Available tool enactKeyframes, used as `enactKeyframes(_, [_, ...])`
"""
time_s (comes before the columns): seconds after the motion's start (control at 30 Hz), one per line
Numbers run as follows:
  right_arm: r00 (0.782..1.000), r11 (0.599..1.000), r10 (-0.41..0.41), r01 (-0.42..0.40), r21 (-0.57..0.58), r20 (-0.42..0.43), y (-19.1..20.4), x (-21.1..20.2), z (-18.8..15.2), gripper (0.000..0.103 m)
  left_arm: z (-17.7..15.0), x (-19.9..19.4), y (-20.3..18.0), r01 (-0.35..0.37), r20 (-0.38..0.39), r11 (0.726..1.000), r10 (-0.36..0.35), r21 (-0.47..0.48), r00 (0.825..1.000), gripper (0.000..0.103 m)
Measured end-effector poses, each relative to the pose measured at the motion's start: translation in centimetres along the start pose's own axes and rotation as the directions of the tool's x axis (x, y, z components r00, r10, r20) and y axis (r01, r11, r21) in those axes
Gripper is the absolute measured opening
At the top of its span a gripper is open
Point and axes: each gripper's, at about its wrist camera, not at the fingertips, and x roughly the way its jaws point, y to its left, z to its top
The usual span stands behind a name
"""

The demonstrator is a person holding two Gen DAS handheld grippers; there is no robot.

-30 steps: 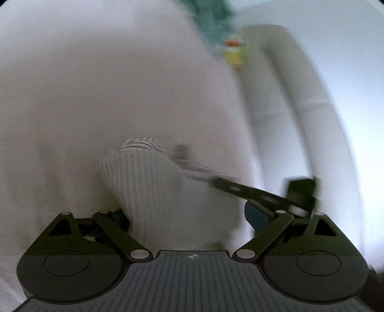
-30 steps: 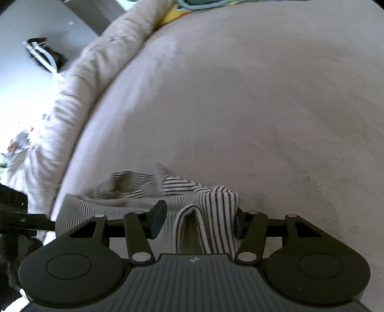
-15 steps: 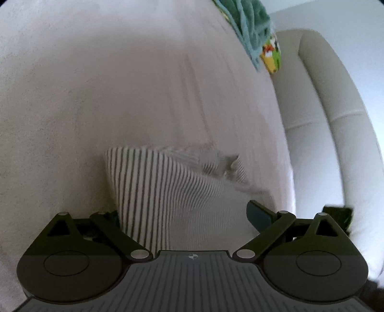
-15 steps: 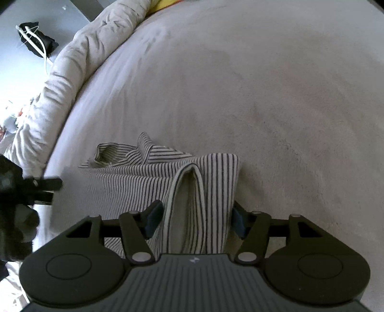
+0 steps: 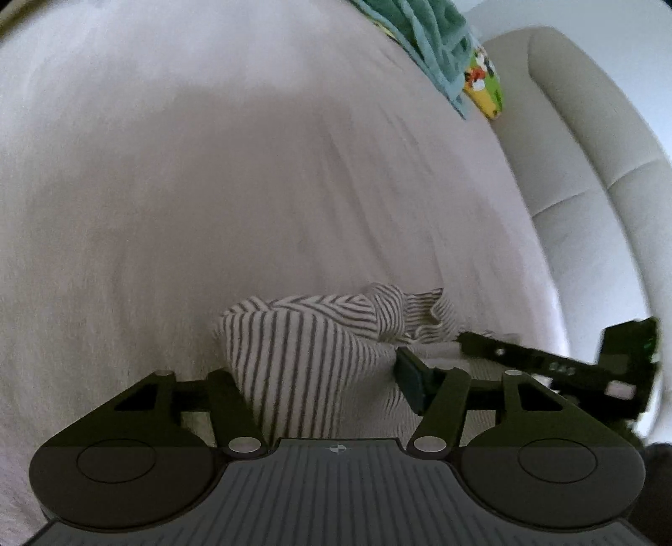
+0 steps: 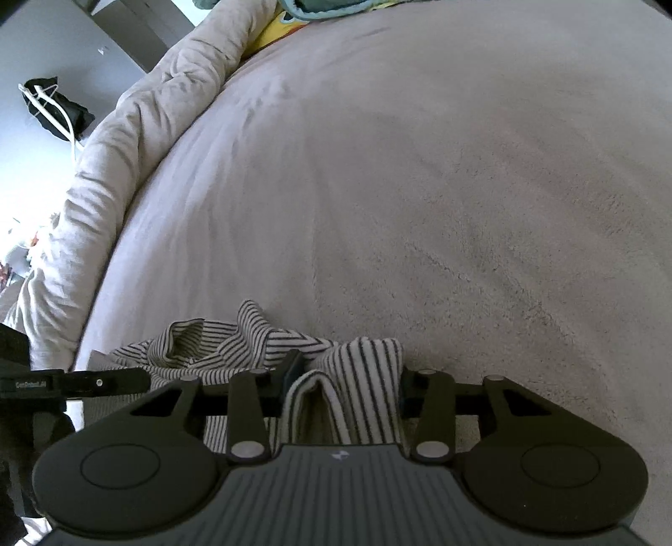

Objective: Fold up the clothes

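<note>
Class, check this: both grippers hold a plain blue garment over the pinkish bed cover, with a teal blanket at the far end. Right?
Not quite. The garment is white with dark stripes, not plain blue, as the right wrist view shows. Both the right gripper and left gripper do hold it over the pinkish bed cover, teal blanket beyond.

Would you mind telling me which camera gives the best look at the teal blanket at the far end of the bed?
The left wrist view: the teal blanket shows its knit folds beside a yellow toy. The right wrist view catches only a sliver at the top edge.
</note>
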Motion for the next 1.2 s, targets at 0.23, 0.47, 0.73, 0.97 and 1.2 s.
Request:
enactKeyframes(0.23, [0.993,0.987,0.087,-0.075,-0.141,0.078,1.6,-6.8,-1.7,0.026,-1.4,-5.6,-3.0,0.023,0.058,0.990,-0.031,0.138,0.998,0.031])
enactKeyframes(0.47, [0.992,0.945,0.124,-0.112,-0.309,0.018,2.9,-14.0,-6.3,0.026,-8.6,-12.9,-3.9,0.071,0.036,0.974,-0.080,0.213,0.996,0.033])
enactKeyframes(0.73, [0.989,0.903,-0.045,-0.021,-0.430,-0.142,2.9,-17.6,-14.1,0.051,-17.3,-17.1,-2.4,0.022,-0.137,0.980,0.006,0.199,0.991,0.078])
enactKeyframes(0.97, [0.964,0.932,-0.158,0.074,-0.355,-0.213,-0.4,-19.7,-16.7,0.059,-18.2,-19.4,0.6,0.037,-0.121,0.999,-0.038,-0.010,0.992,0.093])
enactKeyframes(1.2, [0.993,0.993,-0.066,0.055,-0.108,-0.098,-0.4,-19.5,-13.2,0.067,-14.8,-15.3,0.3,0.135,-0.057,0.986,-0.141,-0.094,0.988,0.094])
